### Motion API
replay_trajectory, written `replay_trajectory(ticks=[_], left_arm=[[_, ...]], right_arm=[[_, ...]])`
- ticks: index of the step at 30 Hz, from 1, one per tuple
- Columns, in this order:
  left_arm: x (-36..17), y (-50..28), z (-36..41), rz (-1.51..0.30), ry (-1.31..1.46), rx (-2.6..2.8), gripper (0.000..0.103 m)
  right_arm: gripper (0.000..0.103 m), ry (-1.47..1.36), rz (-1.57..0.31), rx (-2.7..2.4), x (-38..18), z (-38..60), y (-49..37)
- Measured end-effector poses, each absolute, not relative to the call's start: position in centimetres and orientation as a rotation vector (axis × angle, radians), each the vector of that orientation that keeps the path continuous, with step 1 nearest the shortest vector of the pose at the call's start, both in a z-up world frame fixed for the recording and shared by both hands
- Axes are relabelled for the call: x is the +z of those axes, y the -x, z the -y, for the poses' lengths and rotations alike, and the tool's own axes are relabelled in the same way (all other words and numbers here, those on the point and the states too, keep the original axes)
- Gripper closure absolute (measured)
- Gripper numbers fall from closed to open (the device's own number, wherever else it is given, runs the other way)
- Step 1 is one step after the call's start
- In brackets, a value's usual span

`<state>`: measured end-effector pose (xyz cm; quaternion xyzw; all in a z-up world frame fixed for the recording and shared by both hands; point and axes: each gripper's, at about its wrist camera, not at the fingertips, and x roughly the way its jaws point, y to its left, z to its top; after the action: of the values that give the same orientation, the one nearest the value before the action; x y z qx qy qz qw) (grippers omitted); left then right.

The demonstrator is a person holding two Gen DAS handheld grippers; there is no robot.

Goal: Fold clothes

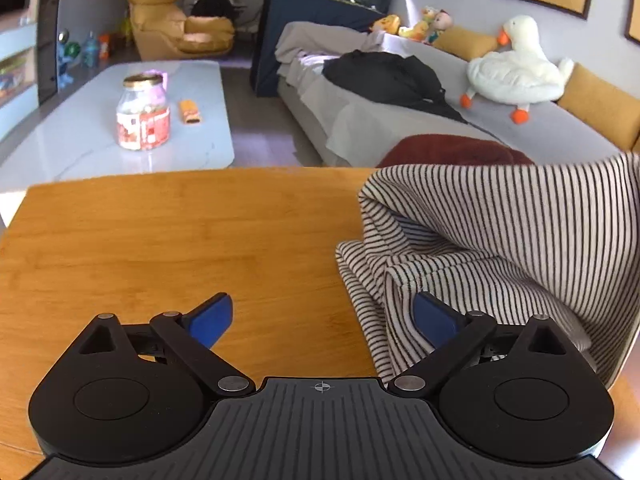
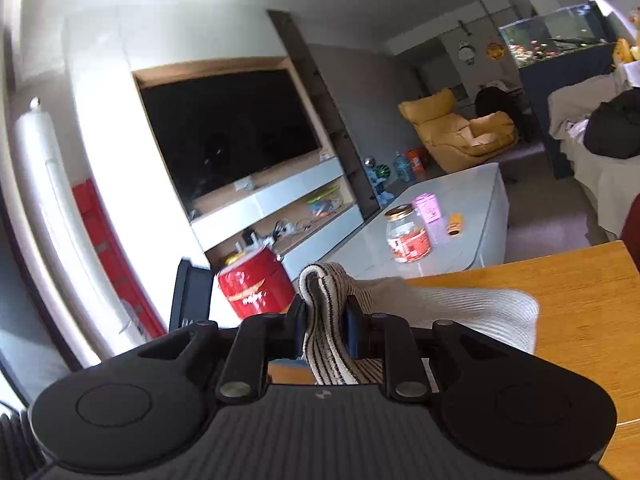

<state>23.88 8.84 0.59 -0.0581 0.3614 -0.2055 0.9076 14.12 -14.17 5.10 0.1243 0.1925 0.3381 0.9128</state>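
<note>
A white garment with thin black stripes [image 1: 500,240] lies bunched on the right side of the wooden table [image 1: 180,240], part of it lifted up toward the right edge of the left wrist view. My left gripper [image 1: 322,320] hovers low over the table, open, its right blue pad just at the cloth's near edge, nothing between the fingers. In the right wrist view my right gripper [image 2: 324,320] is shut on a fold of the striped garment [image 2: 460,312], holding it raised above the table [image 2: 580,312]; the cloth drapes away to the right, blurred.
Beyond the wooden table stands a white coffee table [image 1: 100,128] with a glass jar [image 1: 142,114] and a small orange packet [image 1: 190,111]. A grey sofa [image 1: 500,120] carries a dark garment, a dark red cushion and a plush duck [image 1: 516,68]. A red drum [image 2: 256,288] and TV unit [image 2: 228,132] lie left.
</note>
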Motion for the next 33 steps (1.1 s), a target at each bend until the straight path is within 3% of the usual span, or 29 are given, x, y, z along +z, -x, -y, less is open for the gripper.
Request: replay_trajectory(ticks=[7,12,15,16,20,23,28,33], left_arm=[[4.3,-22.2,-12.4,-0.67,0.158,-0.326,0.004],[6.0,-20.9,-8.9,-0.658,0.128,-0.588,0.004],[4.7,-21.1,-5.5,-0.671,-0.01,-0.616,0.004],[3.9,-21.3,-4.6,-0.683,-0.061,-0.595,0.004],[1.6,-22.3,-5.4,-0.733,-0.038,-0.567,0.003],[0.7,-22.6,-6.9,-0.755,0.051,-0.576,0.003],[-0.5,-23.3,-7.8,-0.794,0.161,-0.606,0.003],[-0.9,-23.1,-8.5,-0.81,0.22,-0.619,0.007]], right_arm=[[0.082,0.005,-0.463,0.674,2.4,8.8,-13.9],[0.08,0.164,-0.457,0.647,1.8,6.4,-13.1],[0.063,0.231,-0.453,0.642,1.9,5.8,-12.4],[0.047,0.222,-0.452,0.655,2.4,6.5,-11.9],[0.027,0.084,-0.493,0.633,4.3,12.0,-10.8],[0.021,-0.16,-0.57,0.537,4.1,17.8,-11.8],[0.015,-0.527,-0.658,0.435,0.7,23.0,-13.9],[0.016,-0.595,-0.766,0.507,-2.6,20.8,-16.8]])
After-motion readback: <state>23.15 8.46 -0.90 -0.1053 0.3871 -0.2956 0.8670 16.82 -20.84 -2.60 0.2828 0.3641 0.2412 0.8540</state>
